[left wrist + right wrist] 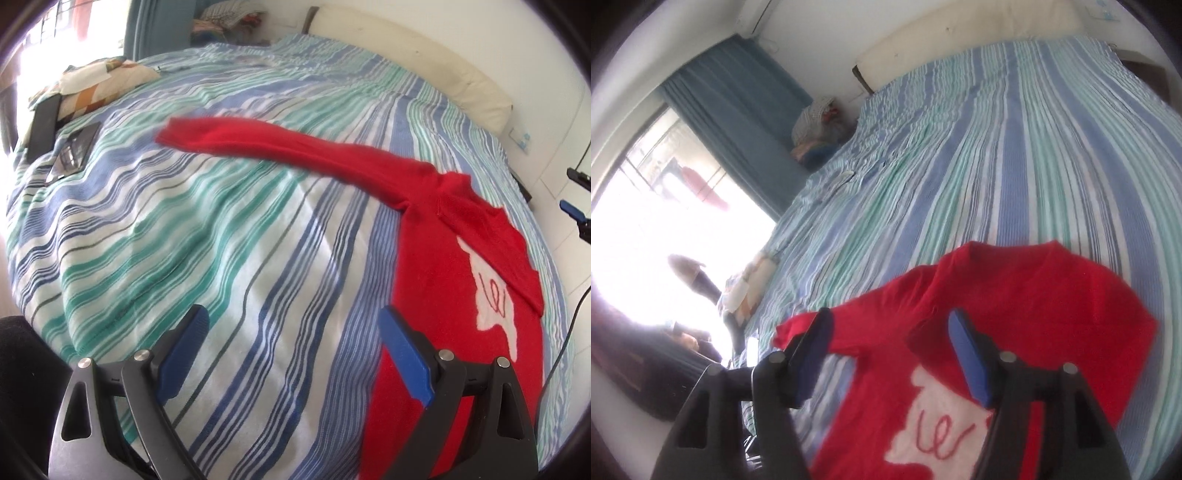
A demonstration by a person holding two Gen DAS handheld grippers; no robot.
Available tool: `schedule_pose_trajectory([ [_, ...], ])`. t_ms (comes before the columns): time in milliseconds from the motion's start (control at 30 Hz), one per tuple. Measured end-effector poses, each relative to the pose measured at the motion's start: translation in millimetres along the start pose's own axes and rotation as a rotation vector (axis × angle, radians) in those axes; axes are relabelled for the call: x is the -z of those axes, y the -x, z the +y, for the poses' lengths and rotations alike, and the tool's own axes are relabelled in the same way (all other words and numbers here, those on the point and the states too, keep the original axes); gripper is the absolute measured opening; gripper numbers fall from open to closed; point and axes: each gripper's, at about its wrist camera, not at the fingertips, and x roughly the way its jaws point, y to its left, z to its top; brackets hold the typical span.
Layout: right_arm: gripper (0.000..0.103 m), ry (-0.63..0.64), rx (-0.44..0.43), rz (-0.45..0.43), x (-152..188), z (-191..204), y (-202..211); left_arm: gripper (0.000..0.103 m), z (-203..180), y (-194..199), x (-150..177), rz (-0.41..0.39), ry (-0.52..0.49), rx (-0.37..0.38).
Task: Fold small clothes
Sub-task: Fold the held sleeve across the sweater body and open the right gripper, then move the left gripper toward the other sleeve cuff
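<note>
Striped bedsheet carries the red sweater, 1 sleeve stretched out. Soft, light, floppy knit; best pinched at cuff or hem. Left gripper and right gripper both gape wide, empty.

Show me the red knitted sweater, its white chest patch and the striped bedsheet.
Red knitted sweater (pixel 424 266): left wrist view, on its body.
White chest patch (pixel 945 417): right wrist view, patch middle.
Striped bedsheet (pixel 221 229): left wrist view, bare stretch.

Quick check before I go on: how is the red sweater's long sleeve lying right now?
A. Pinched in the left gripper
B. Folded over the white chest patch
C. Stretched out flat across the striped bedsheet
C: the left wrist view shows the sleeve of the red sweater extended across the striped bedsheet, untouched by either gripper.
</note>
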Motion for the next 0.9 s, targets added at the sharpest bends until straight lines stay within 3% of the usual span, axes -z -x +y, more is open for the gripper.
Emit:
schedule_pose_trajectory([
  [167,0.065,-0.047,0.131,0.037,12.8,-55.9,27.1,0.094,-0.4,-7.3,-1.2,0.029,0.024,0.023],
  [300,0.065,-0.188,0.149,0.159,41.5,-114.0,12.1,0.094,-5.2,-10.3,1.6,0.038,-0.001,0.010],
  [367,0.065,-0.242,0.217,0.207,65.5,-142.8,-1.1,0.094,-7.3,-11.3,4.3,0.042,-0.020,-0.005],
  [400,0.060,-0.260,0.284,0.231,79.2,-156.7,-6.8,0.094,-7.7,-11.8,5.2,0.045,-0.028,-0.011],
  [433,0.039,-0.276,0.326,0.247,92.3,-168.5,-11.6,0.094,-7.8,-11.8,6.0,0.046,-0.033,-0.017],
  [500,0.018,-0.295,0.350,0.190,104.2,-180.5,-1.9,0.094,-7.5,-11.4,6.8,0.044,-0.037,-0.021],
  [567,0.019,-0.306,0.349,0.128,105.9,-177.3,16.8,0.094,-8.0,-12.0,6.1,0.044,-0.033,-0.015],
  [633,0.037,-0.236,0.395,0.082,107.3,-159.8,38.1,0.094,-10.3,-13.5,5.6,0.043,-0.035,-0.010],
  [700,0.047,-0.140,0.418,0.044,114.2,-139.9,59.0,0.094,-14.6,-14.5,6.5,0.040,-0.054,-0.016],
  [800,0.057,-0.028,0.472,-0.017,142.3,-114.3,89.2,0.094,-21.4,-12.5,9.4,0.026,-0.096,-0.023],
  [900,0.061,-0.013,0.518,-0.091,183.2,-95.3,116.9,0.097,-26.1,-11.5,12.6,0.017,-0.133,-0.043],
])
